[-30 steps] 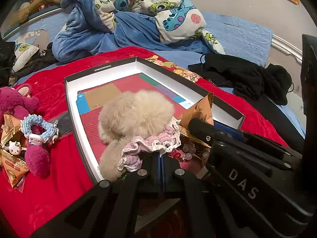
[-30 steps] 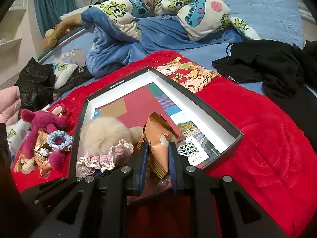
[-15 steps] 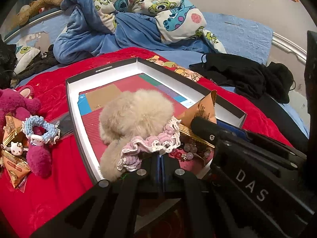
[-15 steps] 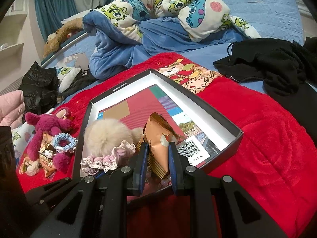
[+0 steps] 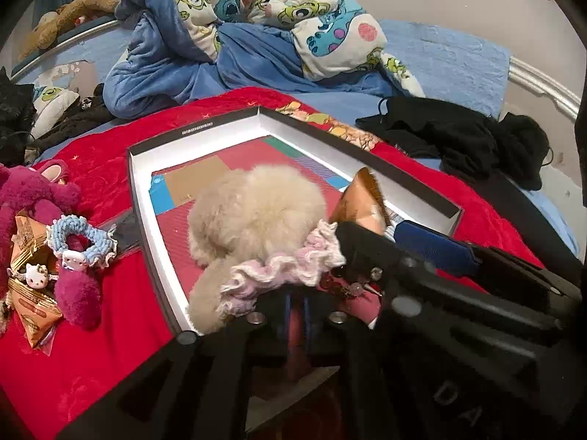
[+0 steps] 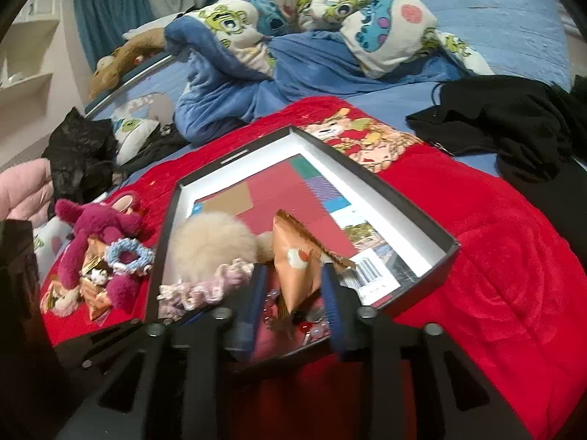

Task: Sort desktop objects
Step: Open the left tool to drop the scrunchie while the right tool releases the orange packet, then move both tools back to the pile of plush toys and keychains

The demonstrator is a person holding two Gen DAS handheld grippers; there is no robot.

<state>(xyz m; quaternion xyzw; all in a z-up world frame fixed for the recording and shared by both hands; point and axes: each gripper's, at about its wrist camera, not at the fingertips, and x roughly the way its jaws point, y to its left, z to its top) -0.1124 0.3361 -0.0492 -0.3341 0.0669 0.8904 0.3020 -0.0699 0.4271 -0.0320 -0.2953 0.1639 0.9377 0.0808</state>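
Your left gripper (image 5: 295, 310) has just parted a crack, freeing the frilly pink knitted scrunchie (image 5: 279, 273) against the cream fluffy pompom (image 5: 256, 212). Your right gripper (image 6: 293, 293) has just spread off the orange triangular foil snack packet (image 6: 297, 260), so both rest sorted inside the shallow black-rimmed cardboard box (image 6: 367, 183).

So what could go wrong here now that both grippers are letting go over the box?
1. The orange snack packet stands on its point between the right gripper fingers, which have just been opening; it may topple onto the beads.
2. The pink scrunchie lies by the box's near edge, just ahead of the left gripper, whose fingers have just been opening; it could snag and get dragged out.
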